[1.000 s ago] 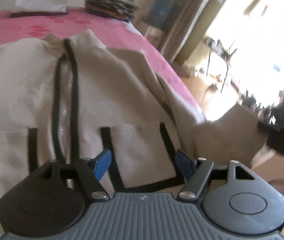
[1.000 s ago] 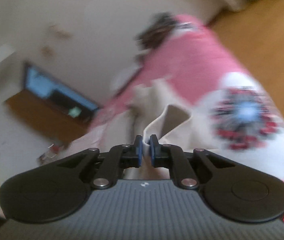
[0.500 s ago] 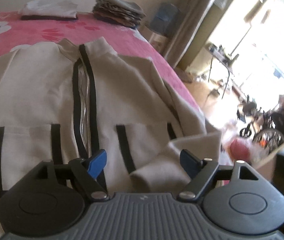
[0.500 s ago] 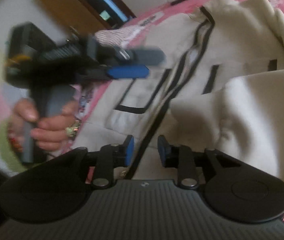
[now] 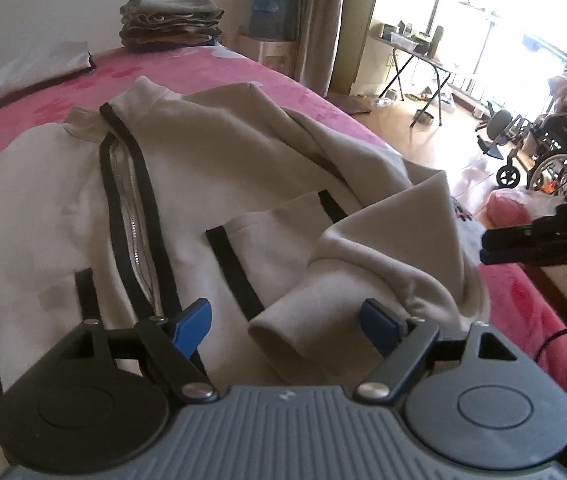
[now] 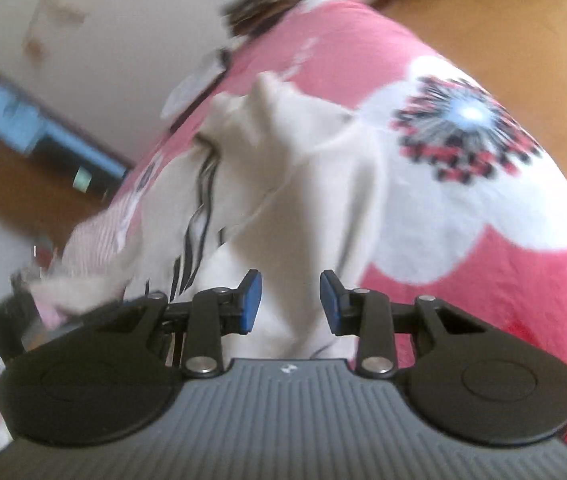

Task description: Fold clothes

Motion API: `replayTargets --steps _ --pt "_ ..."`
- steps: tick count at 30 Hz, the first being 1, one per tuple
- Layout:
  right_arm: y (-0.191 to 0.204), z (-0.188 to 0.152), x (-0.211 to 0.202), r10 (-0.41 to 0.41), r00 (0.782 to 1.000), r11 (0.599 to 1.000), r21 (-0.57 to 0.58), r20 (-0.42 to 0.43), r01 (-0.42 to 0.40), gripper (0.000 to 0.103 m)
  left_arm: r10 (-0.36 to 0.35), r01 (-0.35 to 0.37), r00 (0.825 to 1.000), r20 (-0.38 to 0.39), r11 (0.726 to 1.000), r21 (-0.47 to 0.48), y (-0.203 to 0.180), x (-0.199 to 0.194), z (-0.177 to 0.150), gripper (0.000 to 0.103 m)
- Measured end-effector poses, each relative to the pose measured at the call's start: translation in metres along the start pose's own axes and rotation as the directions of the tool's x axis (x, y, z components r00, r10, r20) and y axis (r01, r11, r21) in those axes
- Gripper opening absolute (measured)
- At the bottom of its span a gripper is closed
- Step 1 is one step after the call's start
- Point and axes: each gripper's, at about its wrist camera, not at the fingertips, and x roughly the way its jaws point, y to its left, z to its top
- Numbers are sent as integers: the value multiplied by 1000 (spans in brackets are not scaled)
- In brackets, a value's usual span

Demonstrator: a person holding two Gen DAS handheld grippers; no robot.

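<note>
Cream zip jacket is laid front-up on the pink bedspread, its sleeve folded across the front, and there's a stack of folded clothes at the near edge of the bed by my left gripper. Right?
Not quite. The stack of folded clothes sits at the far end of the pink bedspread, near the wall, not by the left gripper. The left wrist view shows it. The jacket and its folded sleeve are as you say.

Right view motion-blurred; jacket [image 6: 303, 200] hem hidden behind hand-held gripper body; folded pile [image 6: 267, 0] smeared.

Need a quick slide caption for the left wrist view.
Open left tool over the folded-in sleeve of a beige zip jacket on a pink bedspread.
</note>
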Motion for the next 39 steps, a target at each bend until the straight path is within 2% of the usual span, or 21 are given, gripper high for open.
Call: replayTargets --steps 4,5,6,7,9,10,11,12,15,19,21,23,26,29,31,32,36,39 --pt "-14 -6 6 2 1000 996 94 4 -2 31 -18 19 999 -31 999 31 -5 14 4 82" --pt "-18 -6 6 3 1000 993 115 5 -3 31 -28 30 999 -42 999 31 -6 16 4 77" --pt "-22 -6 5 4 1000 991 134 7 -5 31 -39 41 998 -52 999 31 -8 18 4 65" --pt "-27 -6 1 5 1000 988 153 11 -6 31 -50 52 997 -63 998 31 -9 20 5 58" --pt "-32 -6 -5 3 1000 984 177 21 -6 31 -54 56 995 -85 998 24 -11 21 6 34" --pt "-35 -6 -8 2 1000 982 187 28 -7 31 -51 53 994 -96 998 19 -13 21 6 27" --pt "-37 -6 -9 0 999 981 193 35 -7 31 -49 51 993 -107 999 14 -14 21 7 10" --pt "-39 -5 -10 -2 999 981 196 41 -7 31 -48 48 992 -118 999 -1 -14 21 8 8" --pt "-39 -3 -14 -4 998 982 190 62 -8 31 -101 83 988 -118 985 -149 1 4 22 6" --pt "-33 -1 -19 14 993 988 149 118 -31 31 -208 182 978 -36 918 -352 26 -36 56 6" --pt "-28 0 -21 30 989 990 129 144 -49 31 -251 246 967 45 868 -431 36 -60 78 5" --pt "-26 1 -21 53 984 989 129 170 -76 31 -261 305 952 157 827 -473 44 -85 102 5" --pt "-22 4 -17 100 976 982 137 191 -128 31 -242 391 910 337 772 -501 56 -126 138 5" --pt "-15 10 -8 138 971 980 117 198 -163 31 -156 397 871 466 782 -481 60 -162 167 6" --pt "-10 16 -2 160 966 979 92 204 -182 31 -80 344 869 489 808 -478 63 -175 183 5" --pt "-6 19 1 172 963 978 81 207 -192 31 -44 314 869 493 819 -480 65 -180 190 5" --pt "3 30 9 223 949 970 43 221 -238 32 83 176 891 446 843 -508 75 -183 206 6" --pt "7 38 13 225 947 973 0 230 -231 31 141 99 911 387 836 -539 91 -178 207 6"
